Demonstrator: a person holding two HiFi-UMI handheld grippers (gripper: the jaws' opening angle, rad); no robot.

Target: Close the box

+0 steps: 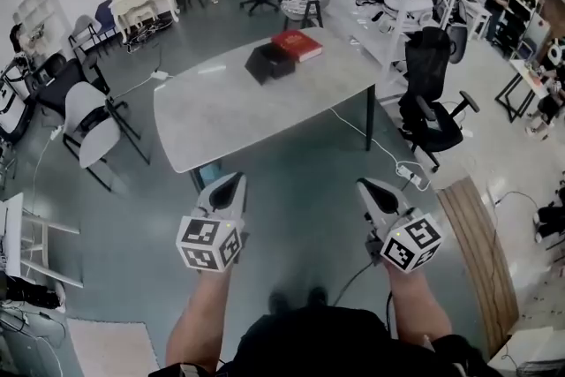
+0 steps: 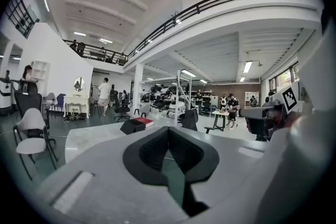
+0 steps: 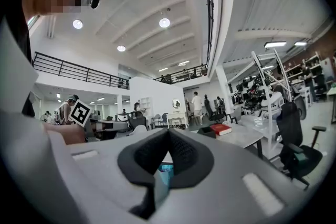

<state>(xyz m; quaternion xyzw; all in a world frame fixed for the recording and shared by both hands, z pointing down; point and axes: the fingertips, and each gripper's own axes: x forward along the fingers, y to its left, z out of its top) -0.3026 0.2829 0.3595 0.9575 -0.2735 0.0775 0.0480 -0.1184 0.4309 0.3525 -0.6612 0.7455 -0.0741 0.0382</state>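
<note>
Approach step, box untouched. Left gripper (image 1: 235,181) and right gripper (image 1: 365,185) well short of box (image 1: 269,64) on counter (image 1: 221,115). Both jaws together, empty. Next, likely: close in on box.

Box (image 1: 269,63): black, squat, upright, in the upper centre of the head view, slightly left of middle. Lid (image 1: 298,44): red, flat, lying face-up against the box's upper-right side, off the top. Box stands open. Whether a hinge joins the two cannot be determined. Contents not discernible.
</note>
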